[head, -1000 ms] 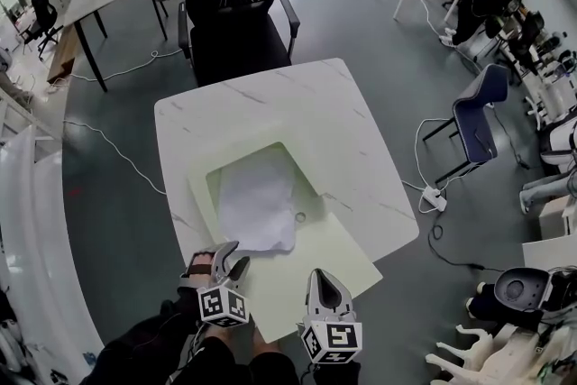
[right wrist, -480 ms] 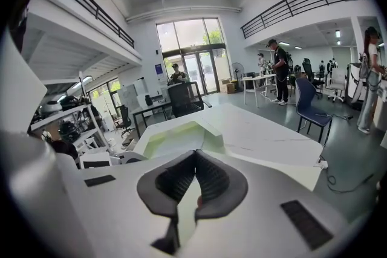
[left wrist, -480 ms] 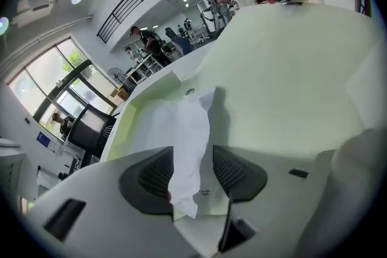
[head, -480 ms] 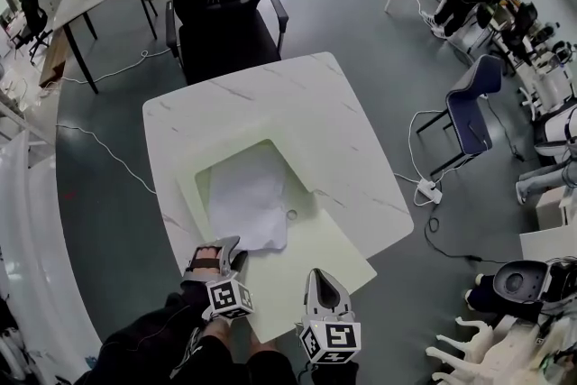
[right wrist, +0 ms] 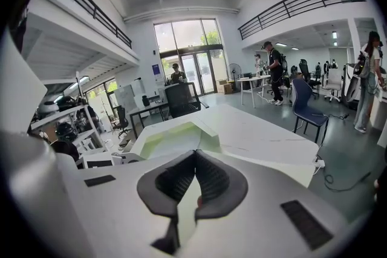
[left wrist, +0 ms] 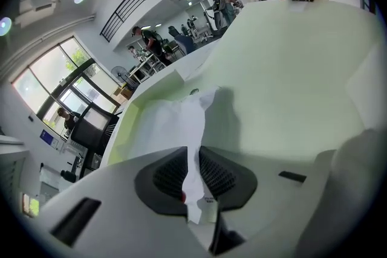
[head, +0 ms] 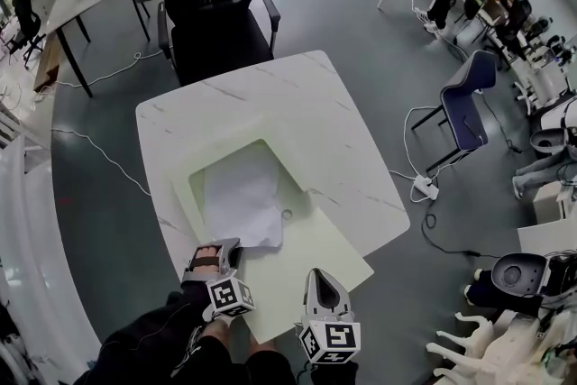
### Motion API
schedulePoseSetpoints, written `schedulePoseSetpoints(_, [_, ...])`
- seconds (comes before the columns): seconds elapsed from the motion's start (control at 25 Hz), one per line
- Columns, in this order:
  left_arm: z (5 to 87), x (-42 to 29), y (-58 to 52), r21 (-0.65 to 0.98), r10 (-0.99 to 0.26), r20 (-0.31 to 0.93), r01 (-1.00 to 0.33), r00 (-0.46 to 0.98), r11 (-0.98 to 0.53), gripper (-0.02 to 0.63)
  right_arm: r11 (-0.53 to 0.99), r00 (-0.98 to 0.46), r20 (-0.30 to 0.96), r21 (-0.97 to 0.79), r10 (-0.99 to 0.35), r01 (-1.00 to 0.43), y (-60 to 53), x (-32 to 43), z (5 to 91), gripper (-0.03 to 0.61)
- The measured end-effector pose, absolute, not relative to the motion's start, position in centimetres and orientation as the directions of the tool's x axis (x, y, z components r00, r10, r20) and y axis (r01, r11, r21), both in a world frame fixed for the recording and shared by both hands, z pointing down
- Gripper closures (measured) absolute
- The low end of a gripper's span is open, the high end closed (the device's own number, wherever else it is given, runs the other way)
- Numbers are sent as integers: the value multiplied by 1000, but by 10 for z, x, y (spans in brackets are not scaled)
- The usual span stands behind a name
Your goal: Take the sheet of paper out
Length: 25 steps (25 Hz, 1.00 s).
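A crumpled white sheet of paper [head: 239,194] lies in an open pale green folder [head: 311,257] on the white marble table [head: 270,95]. My left gripper [head: 227,250] is at the sheet's near corner. In the left gripper view its jaws are closing, and the paper [left wrist: 175,124] runs between the dark pads [left wrist: 166,175], which press on it. My right gripper [head: 323,279] sits at the folder's near edge. In the right gripper view it [right wrist: 195,181] is shut on the thin green folder flap [right wrist: 175,136].
A small ring [head: 286,214] lies at the folder's fold beside the paper. A black office chair [head: 212,4] stands at the table's far side. A blue chair [head: 464,104], cables and a power strip [head: 422,187] are on the floor to the right.
My left gripper sank forward onto the paper's near corner and its jaws narrowed onto the sheet. The right gripper stayed where it was.
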State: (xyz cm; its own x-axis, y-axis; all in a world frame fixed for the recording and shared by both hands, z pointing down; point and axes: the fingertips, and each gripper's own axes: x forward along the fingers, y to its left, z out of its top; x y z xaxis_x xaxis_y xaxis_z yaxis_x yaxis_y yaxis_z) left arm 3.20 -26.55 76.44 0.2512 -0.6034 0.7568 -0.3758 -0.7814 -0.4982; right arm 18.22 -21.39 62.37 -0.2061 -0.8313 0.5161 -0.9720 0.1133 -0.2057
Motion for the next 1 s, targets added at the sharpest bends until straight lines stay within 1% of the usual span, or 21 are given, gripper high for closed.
schedulePoseSetpoints(0.16, [763, 32, -265, -506, -610, 751, -374, 253, -777, 574, 109, -202, 514, -206, -833, -972, -213, 182, 622, 561])
schedulePoseSetpoints(0.56, [736, 32, -265, -506, -635, 714, -409, 296, -760, 588, 99, -185, 499, -193, -847, -976, -205, 179, 609, 561])
schedulePoseSetpoints(0.8, [692, 38, -263, -425, -626, 697, -502, 350, -753, 588, 92, -169, 473, -181, -865, -979, -197, 180, 591, 561])
schedulePoseSetpoints(1.0, [646, 43, -261, -362, -638, 651, -570, 411, -738, 588, 79, -146, 444, -166, -884, -983, -189, 182, 567, 561])
